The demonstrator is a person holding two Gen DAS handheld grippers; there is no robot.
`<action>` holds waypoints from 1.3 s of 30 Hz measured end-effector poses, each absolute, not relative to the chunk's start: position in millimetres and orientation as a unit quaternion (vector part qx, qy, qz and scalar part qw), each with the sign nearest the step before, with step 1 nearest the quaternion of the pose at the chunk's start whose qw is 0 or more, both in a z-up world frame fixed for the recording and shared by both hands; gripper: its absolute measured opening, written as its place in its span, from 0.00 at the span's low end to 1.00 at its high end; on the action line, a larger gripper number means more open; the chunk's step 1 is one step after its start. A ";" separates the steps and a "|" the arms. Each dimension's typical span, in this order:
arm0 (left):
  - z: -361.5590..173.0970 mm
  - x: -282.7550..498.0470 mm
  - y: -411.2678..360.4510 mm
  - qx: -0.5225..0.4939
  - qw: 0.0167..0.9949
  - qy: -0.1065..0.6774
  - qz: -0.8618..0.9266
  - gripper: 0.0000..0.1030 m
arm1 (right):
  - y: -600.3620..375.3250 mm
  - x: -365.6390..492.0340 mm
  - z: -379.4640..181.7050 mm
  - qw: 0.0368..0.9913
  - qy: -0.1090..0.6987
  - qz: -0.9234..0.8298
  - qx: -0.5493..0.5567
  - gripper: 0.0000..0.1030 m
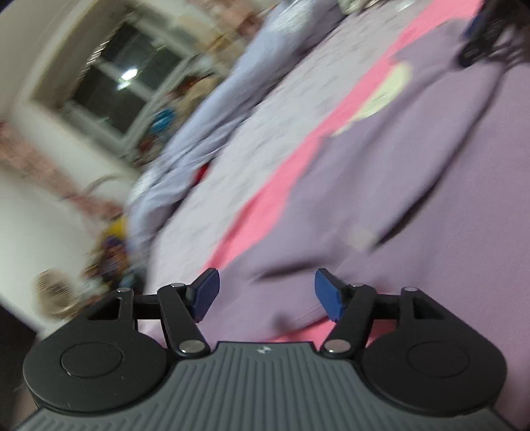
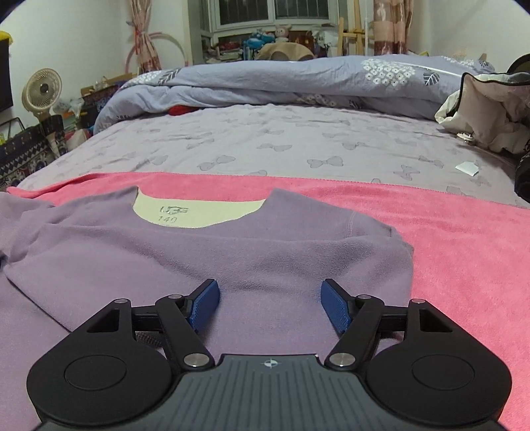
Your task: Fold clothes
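Bed sheet (image 2: 281, 146), pale lilac with a bow print, spreads under a pink towel (image 2: 447, 232) that lies across its near part. Bunched blue-grey duvet (image 2: 281, 79) with white flower clusters runs along the far edge; a cream jacket (image 2: 490, 109) heaps at the right, a small white slip (image 2: 467, 168) lying on the sheet near it. Off the left side a round fan (image 2: 42, 89) stands among floor clutter; dark window (image 2: 275, 10) behind, soft toys (image 2: 265, 38) on its sill, tied curtain (image 2: 144, 36) to its left.
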State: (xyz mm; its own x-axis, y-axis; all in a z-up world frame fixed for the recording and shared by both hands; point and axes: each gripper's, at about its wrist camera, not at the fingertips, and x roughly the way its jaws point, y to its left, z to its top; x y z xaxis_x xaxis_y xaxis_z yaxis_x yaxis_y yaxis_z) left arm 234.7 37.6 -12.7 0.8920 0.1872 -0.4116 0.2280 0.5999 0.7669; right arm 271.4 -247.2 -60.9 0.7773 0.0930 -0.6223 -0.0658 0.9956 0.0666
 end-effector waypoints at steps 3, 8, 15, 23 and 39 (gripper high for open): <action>16.3 227.6 42.7 0.383 0.897 0.219 0.001 0.65 | -246.9 271.5 -60.8 0.942 0.331 0.042 0.020 0.67; 15.3 232.2 -15.1 0.350 0.907 0.223 -0.068 0.66 | -245.1 271.4 -60.0 0.942 0.332 0.041 0.020 0.68; -23.4 235.6 -28.6 0.320 0.910 0.260 -0.054 0.63 | -245.9 270.2 -59.0 0.942 0.332 0.042 0.022 0.69; 27.2 248.2 186.9 -0.139 0.946 0.269 0.119 0.63 | -244.6 269.2 -58.0 0.942 0.333 0.043 0.023 0.71; 28.4 315.0 246.8 -0.360 0.904 0.202 0.113 0.00 | -240.8 267.9 -57.2 0.941 0.334 0.046 0.029 0.76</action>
